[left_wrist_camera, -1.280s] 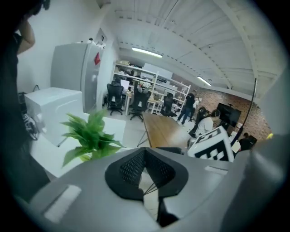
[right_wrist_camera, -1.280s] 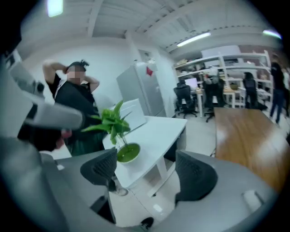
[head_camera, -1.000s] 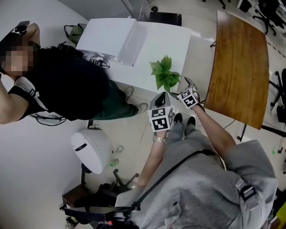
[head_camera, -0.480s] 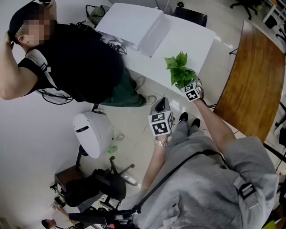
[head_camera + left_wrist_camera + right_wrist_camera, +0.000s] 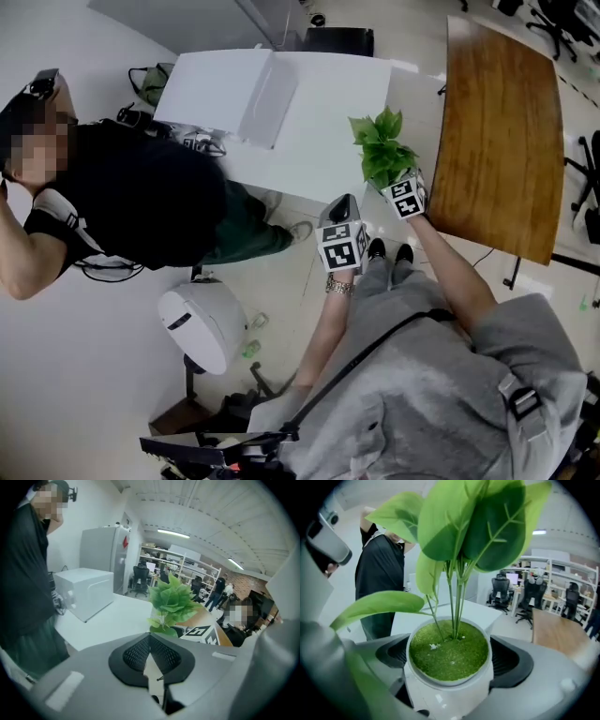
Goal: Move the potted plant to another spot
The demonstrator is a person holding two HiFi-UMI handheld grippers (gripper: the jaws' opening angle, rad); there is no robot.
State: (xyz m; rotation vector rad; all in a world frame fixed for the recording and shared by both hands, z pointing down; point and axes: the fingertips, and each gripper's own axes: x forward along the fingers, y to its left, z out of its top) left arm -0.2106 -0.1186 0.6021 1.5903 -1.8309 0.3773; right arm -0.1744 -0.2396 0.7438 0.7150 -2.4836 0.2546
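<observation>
The potted plant [image 5: 382, 150] has broad green leaves and a white round pot [image 5: 449, 686] topped with green moss. My right gripper [image 5: 395, 181] is shut on the pot, its dark pads [image 5: 513, 663] pressing both sides, and holds it upright in the air. In the head view the plant hangs over the gap between the white table [image 5: 323, 122] and the wooden table [image 5: 497, 122]. My left gripper [image 5: 343, 204] hovers lower left of the plant, apart from it. Its jaws meet with nothing between them, and in the left gripper view [image 5: 150, 649] the plant [image 5: 172, 603] shows just beyond them.
A white box [image 5: 230, 89] stands on the white table. A person in black [image 5: 141, 202] stands at that table's left side. A white round device [image 5: 202, 323] sits on the floor below. Office chairs [image 5: 525, 597] stand further back.
My right gripper went from open beside the plant to shut on the pot, and carried it right toward the wooden table. The left gripper shifted slightly.
</observation>
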